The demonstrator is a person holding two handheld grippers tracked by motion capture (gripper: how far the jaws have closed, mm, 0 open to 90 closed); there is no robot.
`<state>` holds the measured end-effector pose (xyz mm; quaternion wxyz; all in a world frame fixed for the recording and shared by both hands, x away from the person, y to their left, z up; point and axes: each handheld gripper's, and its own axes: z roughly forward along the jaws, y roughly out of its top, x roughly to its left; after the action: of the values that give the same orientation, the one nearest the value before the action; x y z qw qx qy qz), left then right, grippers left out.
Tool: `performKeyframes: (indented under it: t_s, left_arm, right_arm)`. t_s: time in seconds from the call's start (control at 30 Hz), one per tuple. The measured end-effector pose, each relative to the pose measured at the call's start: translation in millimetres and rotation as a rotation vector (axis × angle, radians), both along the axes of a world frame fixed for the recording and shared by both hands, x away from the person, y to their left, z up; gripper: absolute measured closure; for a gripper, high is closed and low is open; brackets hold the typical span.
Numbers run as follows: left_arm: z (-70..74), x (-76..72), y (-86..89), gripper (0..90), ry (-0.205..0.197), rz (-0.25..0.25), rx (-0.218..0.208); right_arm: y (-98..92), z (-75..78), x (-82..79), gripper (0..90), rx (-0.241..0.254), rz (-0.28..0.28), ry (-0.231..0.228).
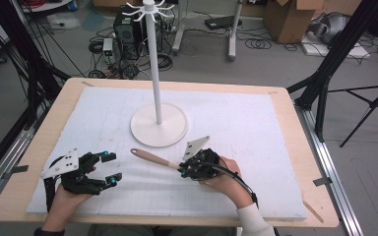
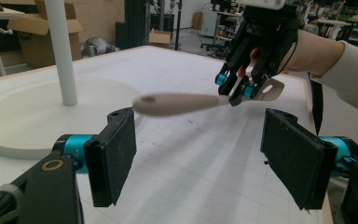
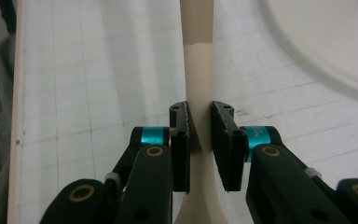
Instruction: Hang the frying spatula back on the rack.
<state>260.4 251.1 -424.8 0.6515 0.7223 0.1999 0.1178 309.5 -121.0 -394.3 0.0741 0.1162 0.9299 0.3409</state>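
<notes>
A beige spatula with a wooden handle (image 1: 150, 157) is held level just above the white mat, handle pointing left. My right gripper (image 1: 184, 171) is shut on its neck; in the right gripper view the pads press both sides of the cream neck (image 3: 199, 100). The left gripper view shows the spatula's handle (image 2: 175, 103) in mid-air, with the right gripper (image 2: 237, 91) behind it. My left gripper (image 1: 109, 168) rests at the mat's front left, open, nothing between its fingers (image 2: 114, 154). A white peg stand (image 1: 157, 123) with a round base stands at the table's middle.
A white gridded mat (image 1: 256, 123) covers the wooden table (image 1: 295, 147). The stand's tall pole (image 1: 153, 64) rises between the hands and the far edge. Cables, a computer tower and cardboard boxes lie on the floor beyond the table.
</notes>
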Motion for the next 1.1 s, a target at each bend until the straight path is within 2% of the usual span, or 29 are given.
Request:
performKeyframes:
  t_s: [0.1,0.2,0.3,0.43,0.53,0.67,0.73,0.8,0.93,1.1]
  left_arm:
    - [3.9,-2.8,-7.3,26.1,-0.009,-0.012,-0.009]
    - [8.6,-5.8,-17.4,25.2,-0.011,0.007,-0.003]
    - [12.4,-7.5,-25.6,24.2,-0.005,0.034,-0.02]
    - [16.9,-5.7,-34.8,22.3,0.028,0.032,-0.081]
    - [20.6,-5.5,-39.4,21.5,0.018,0.041,-0.093]
    - [27.3,-3.5,-43.3,21.0,0.013,0.042,-0.153]
    - [31.1,-0.3,-46.8,22.4,0.027,0.035,-0.172]
    - [34.3,2.5,-52.8,24.0,0.042,0.01,-0.175]
    - [41.4,7.1,-67.7,24.9,0.041,-0.028,-0.139]
    - [45.5,15.4,-82.9,27.6,0.062,-0.043,-0.145]
  right_arm:
    - [-5.8,8.4,-5.3,78.1,0.065,-0.029,-0.037]
    - [-10.2,15.0,-10.3,78.1,0.129,-0.057,-0.084]
    - [-13.5,19.8,-15.4,78.1,0.18,-0.08,-0.119]
    - [-16.8,24.7,-20.6,78.1,0.239,-0.103,-0.171]
    - [-18.4,27.6,-24.1,78.1,0.274,-0.106,-0.193]
    - [-19.1,31.9,-29.5,78.1,0.321,-0.117,-0.234]
    - [-19.5,33.6,-32.2,78.1,0.352,-0.123,-0.236]
    - [-19.1,34.7,-34.2,78.0,0.37,-0.118,-0.233]
    - [-17.7,34.6,-36.8,78.1,0.38,-0.109,-0.247]
    - [-17.5,34.7,-39.6,78.0,0.403,-0.108,-0.264]
